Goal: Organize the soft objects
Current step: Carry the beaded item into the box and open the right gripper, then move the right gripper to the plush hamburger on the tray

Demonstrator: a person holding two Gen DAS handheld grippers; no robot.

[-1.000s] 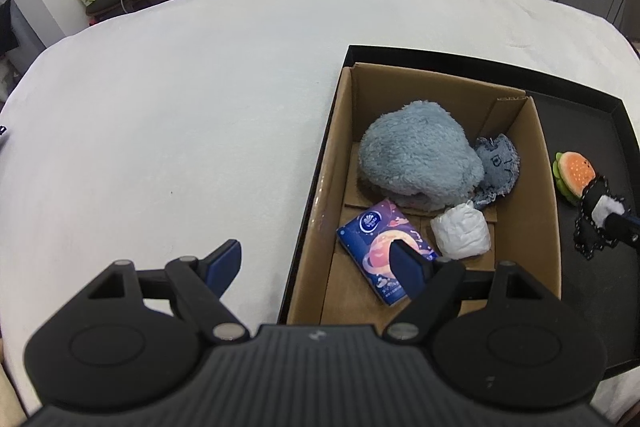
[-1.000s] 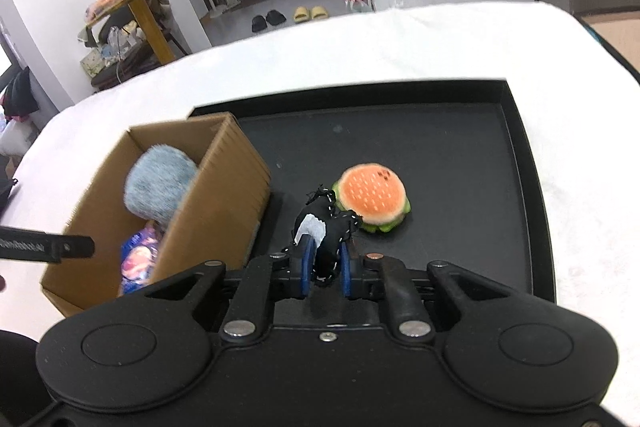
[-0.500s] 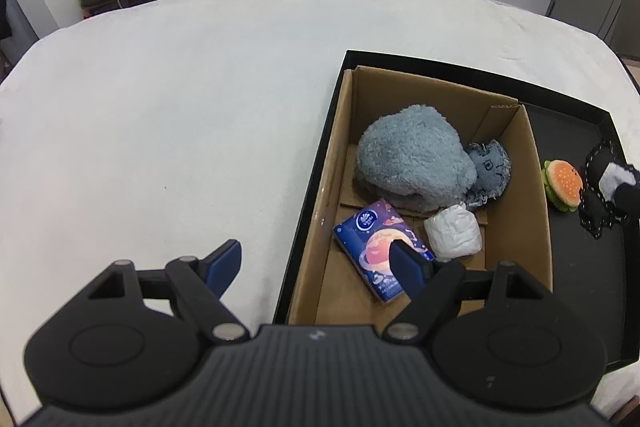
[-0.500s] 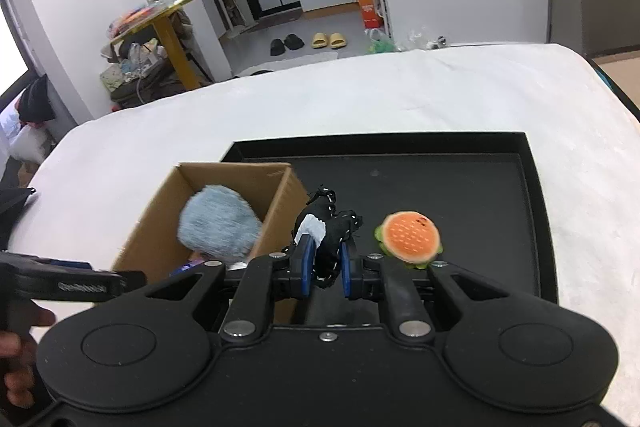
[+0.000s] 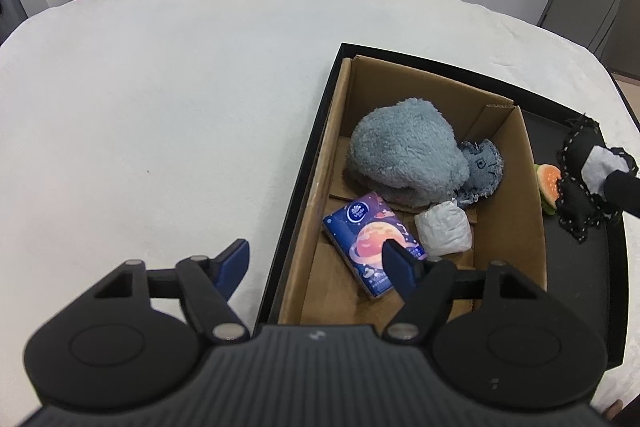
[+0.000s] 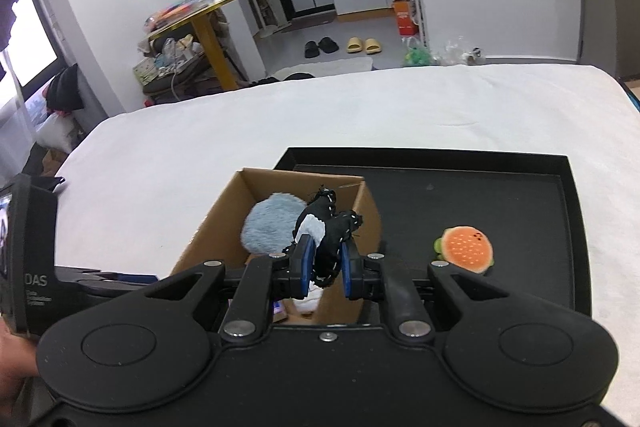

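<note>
A cardboard box (image 5: 516,195) stands in the left part of a black tray (image 5: 592,267). It holds a fluffy blue plush (image 5: 404,155), a denim piece (image 5: 482,167), a white wad (image 5: 444,231) and a blue tissue pack (image 5: 360,231). My right gripper (image 6: 326,247) is shut on a black-and-white stitched plush (image 6: 326,223), held in the air over the box's right wall (image 6: 368,211). A burger plush (image 6: 466,249) lies on the tray (image 6: 480,195). My left gripper (image 5: 314,247) hovers over the box's near left wall, jaws closing, gripping nothing.
The tray sits on a white-covered table (image 5: 160,107) with wide free room to the left. A person's hand (image 6: 12,359) holds the left gripper's body (image 6: 36,267) at the left edge. Beyond the table are a yellow-legged side table (image 6: 208,27) and slippers (image 6: 344,47).
The right gripper has risen and moved left with the black-and-white plush, from beside the burger to over the box's right wall. The left gripper's jaws have narrowed a little.
</note>
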